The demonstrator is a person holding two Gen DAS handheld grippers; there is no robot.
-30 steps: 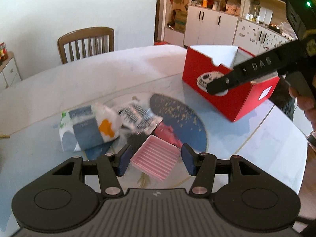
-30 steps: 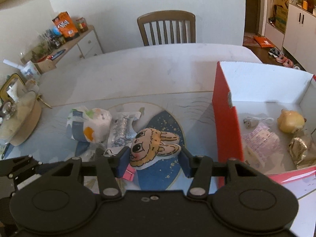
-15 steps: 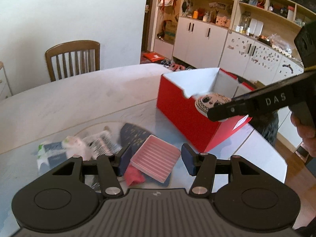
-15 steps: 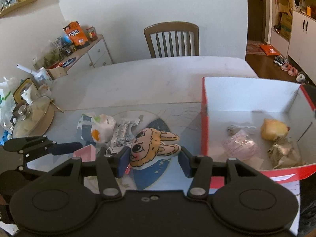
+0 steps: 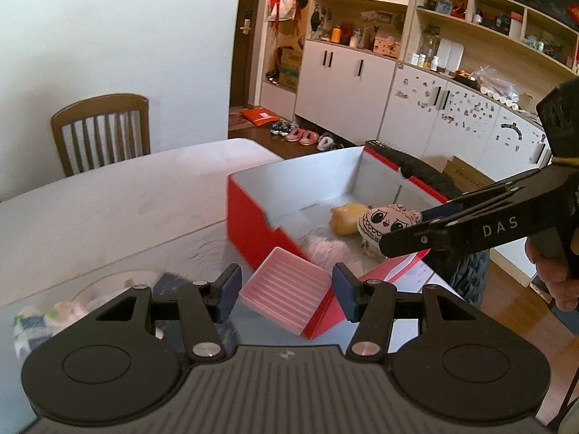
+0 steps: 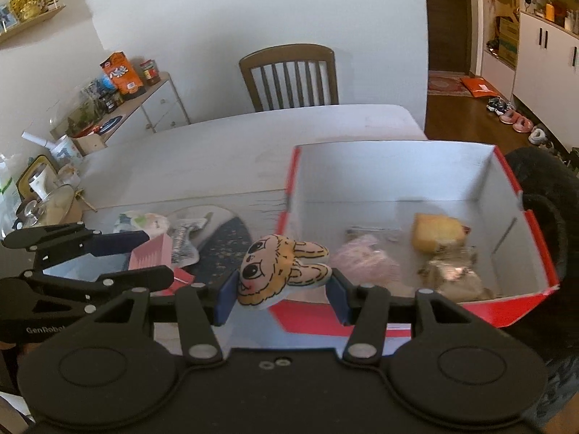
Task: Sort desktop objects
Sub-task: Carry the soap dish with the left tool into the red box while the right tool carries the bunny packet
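My left gripper (image 5: 286, 291) is shut on a pink ribbed tray (image 5: 286, 298) and holds it in the air at the near corner of the red box (image 5: 253, 231). My right gripper (image 6: 280, 298) is shut on a tan bunny plush (image 6: 278, 271) and holds it above the front left corner of the red box (image 6: 506, 311). The plush also shows in the left wrist view (image 5: 387, 218), over the box. Inside the box lie a yellow toy (image 6: 438, 231), a pink fluffy item (image 6: 365, 264) and a crinkled wrapper (image 6: 452, 275).
Soft packets (image 6: 144, 222) and a foil pack (image 6: 182, 240) lie on the round blue mat (image 6: 224, 238) left of the box. A wooden chair (image 6: 289, 76) stands behind the table. A pot with a glass lid (image 6: 50, 206) sits at the far left edge.
Both grippers have risen and moved right toward the red box, each keeping its object. The plush is now over the box's front edge and the pink tray is at its near corner.
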